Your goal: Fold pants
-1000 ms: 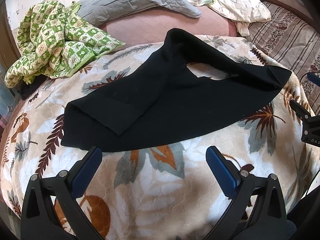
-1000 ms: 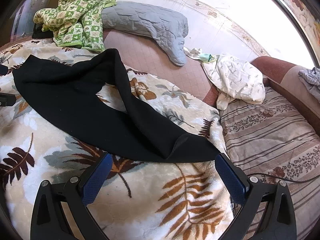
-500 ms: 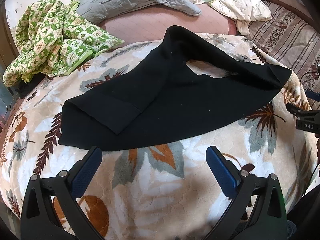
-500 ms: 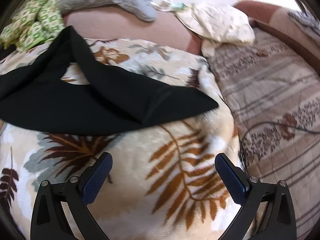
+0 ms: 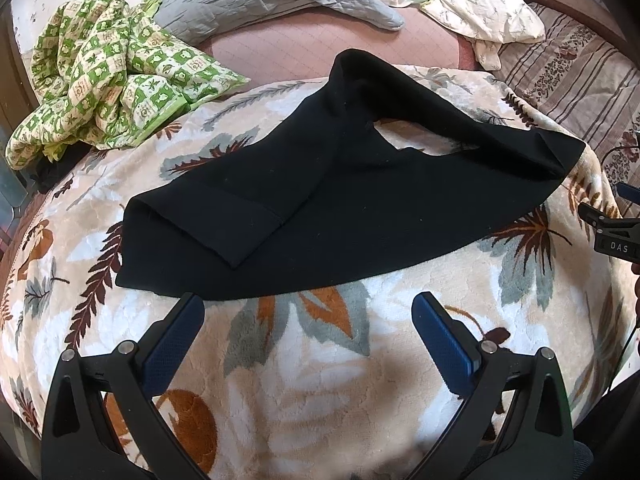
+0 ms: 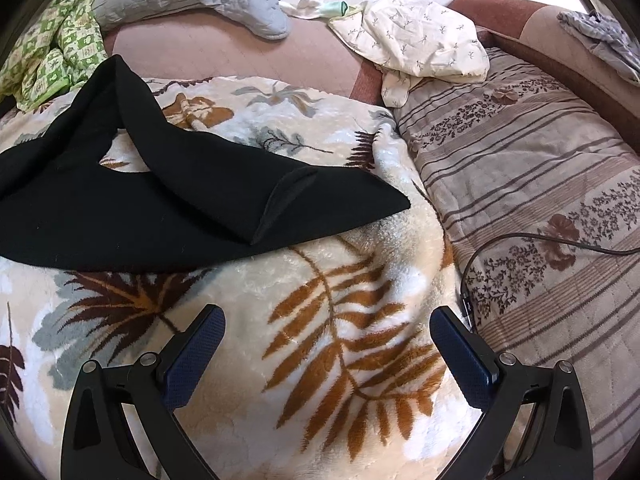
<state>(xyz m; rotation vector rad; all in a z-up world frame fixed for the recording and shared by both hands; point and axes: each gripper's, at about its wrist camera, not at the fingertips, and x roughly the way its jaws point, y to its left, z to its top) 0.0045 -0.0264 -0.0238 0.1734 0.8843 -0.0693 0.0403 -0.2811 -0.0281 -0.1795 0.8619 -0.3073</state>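
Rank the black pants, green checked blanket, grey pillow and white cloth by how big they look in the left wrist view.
1. black pants
2. green checked blanket
3. grey pillow
4. white cloth
The pillow and cloth lie farther back, so their true sizes are unsure.

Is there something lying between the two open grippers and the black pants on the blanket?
Nothing visible. Only bare leaf-print blanket lies between the left gripper, the right gripper and the pants.

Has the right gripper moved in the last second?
Yes. The right gripper swung right: the black pants slid toward the left edge of its view, and more of the striped bedding shows.
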